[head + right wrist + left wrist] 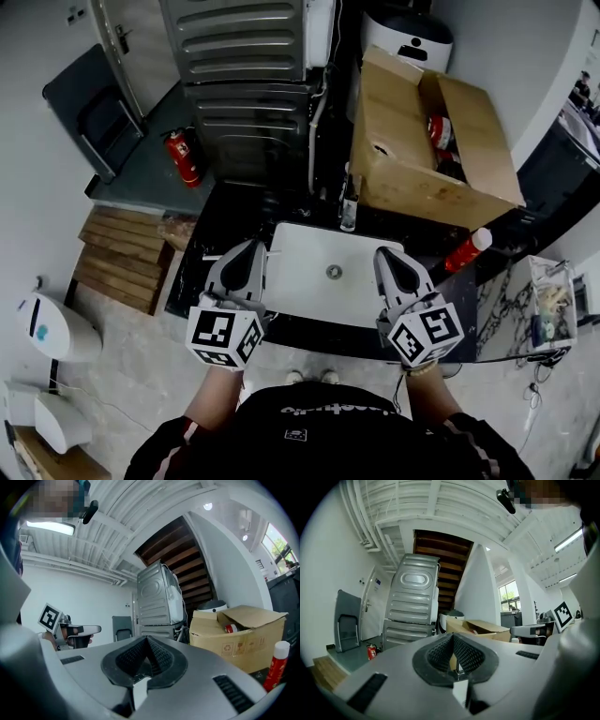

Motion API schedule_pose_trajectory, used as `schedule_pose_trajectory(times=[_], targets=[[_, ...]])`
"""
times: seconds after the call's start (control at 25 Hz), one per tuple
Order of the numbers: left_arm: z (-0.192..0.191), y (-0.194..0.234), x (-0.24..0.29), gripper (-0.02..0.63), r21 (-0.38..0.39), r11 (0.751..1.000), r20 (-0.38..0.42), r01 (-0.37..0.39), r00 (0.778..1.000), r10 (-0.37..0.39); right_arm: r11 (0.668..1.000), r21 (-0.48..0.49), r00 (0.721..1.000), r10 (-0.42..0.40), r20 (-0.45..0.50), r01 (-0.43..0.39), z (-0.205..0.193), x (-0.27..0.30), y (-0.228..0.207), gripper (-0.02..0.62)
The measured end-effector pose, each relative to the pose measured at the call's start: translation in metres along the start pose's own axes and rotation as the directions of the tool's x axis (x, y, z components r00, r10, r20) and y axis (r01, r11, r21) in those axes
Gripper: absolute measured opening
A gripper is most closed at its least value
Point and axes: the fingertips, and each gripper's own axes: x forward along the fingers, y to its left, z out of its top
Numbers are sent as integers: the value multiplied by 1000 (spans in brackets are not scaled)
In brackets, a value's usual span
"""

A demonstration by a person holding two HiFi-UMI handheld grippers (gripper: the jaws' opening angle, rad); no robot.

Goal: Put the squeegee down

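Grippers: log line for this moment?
left gripper: shut, empty | right gripper: shut, empty | either side of white sink | squeegee: not in view

I'm looking down on the desk (pixel 223 223), with the sink (pixel 309 281) sitting in its middle and the tap (pixel 349 208) standing at the sink's far edge. The cardboard box (pixel 412 164) is sitting on the desk behind and right of the sink, and a bottle (pixel 467 251) is standing just right of the sink. Left of the desk a pallet (pixel 117 255) is lying on the floor, with a fire extinguisher (pixel 183 157) behind it. My left claw (pixel 251 247) and right claw (pixel 388 253) are hovering over the sink's left and right edges.
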Motion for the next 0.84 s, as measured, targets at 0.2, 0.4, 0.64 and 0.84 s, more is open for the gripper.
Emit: schedule_pose_trajectory(times=[0.2,0.4,0.64,0.84], targets=[[1,-3,5,12,-46,999,-7,20,1000,-20,1000,6,1000,-6,16,6,2,-4,0,37],[5,-1,4,13,-63,998,0,21,1000,-21,1000,13,1000,-8,26,8,6,-7,2,37],[8,-3,4,14,-62,998,4,21,1000,-20,1000,-2,1000,12,18,-12,6,-9,5,37],[7,-4,4,14,-67,998,8,19,1000,-19,1000,9,1000,19,24,-20,4,-13,3,37]])
